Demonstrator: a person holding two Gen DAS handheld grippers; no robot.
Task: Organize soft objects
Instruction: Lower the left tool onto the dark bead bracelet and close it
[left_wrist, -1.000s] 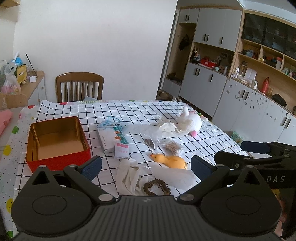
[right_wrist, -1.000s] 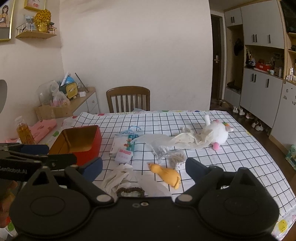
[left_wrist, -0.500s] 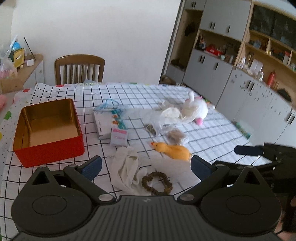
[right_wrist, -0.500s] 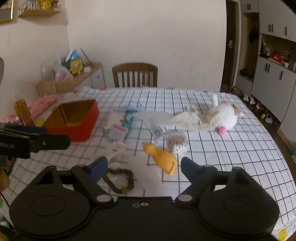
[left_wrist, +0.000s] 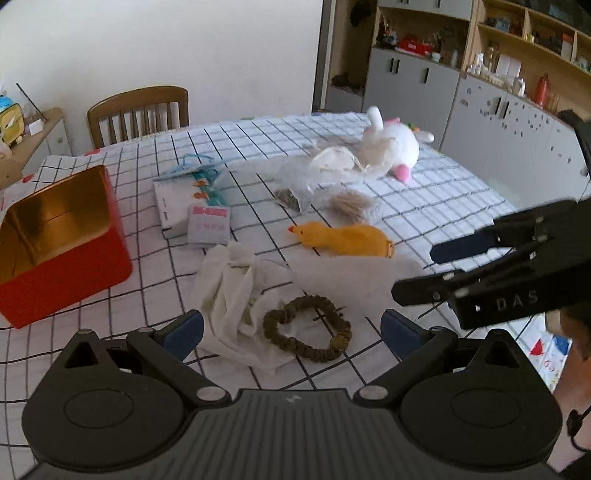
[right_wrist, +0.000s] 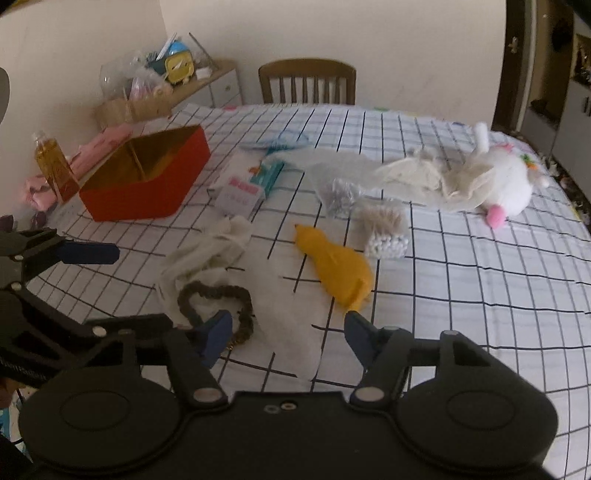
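On the checked tablecloth lie a brown scrunchie (left_wrist: 306, 328) on a crumpled white cloth (left_wrist: 232, 291), a yellow rubber chicken toy (left_wrist: 343, 240), a white plush toy (left_wrist: 391, 147) and a flat white tissue (left_wrist: 351, 269). An open red tin box (left_wrist: 62, 243) stands at the left. My left gripper (left_wrist: 291, 332) is open and empty, just short of the scrunchie. My right gripper (right_wrist: 288, 332) is open and empty over the tissue (right_wrist: 291, 314), with the scrunchie (right_wrist: 218, 306) by its left finger and the chicken (right_wrist: 340, 266) ahead.
Tissue packets (left_wrist: 192, 210), a clear plastic bag (left_wrist: 303, 184) and a bundle of cotton swabs (right_wrist: 384, 232) lie mid-table. A wooden chair (left_wrist: 140, 110) stands behind the table. A bottle (right_wrist: 55, 166) stands left of the red box (right_wrist: 147, 181). Cabinets (left_wrist: 480, 99) line the right wall.
Both grippers have moved forward and lower toward the table; the scrunchie, cloth and chicken now sit much closer. Both stay open and empty.
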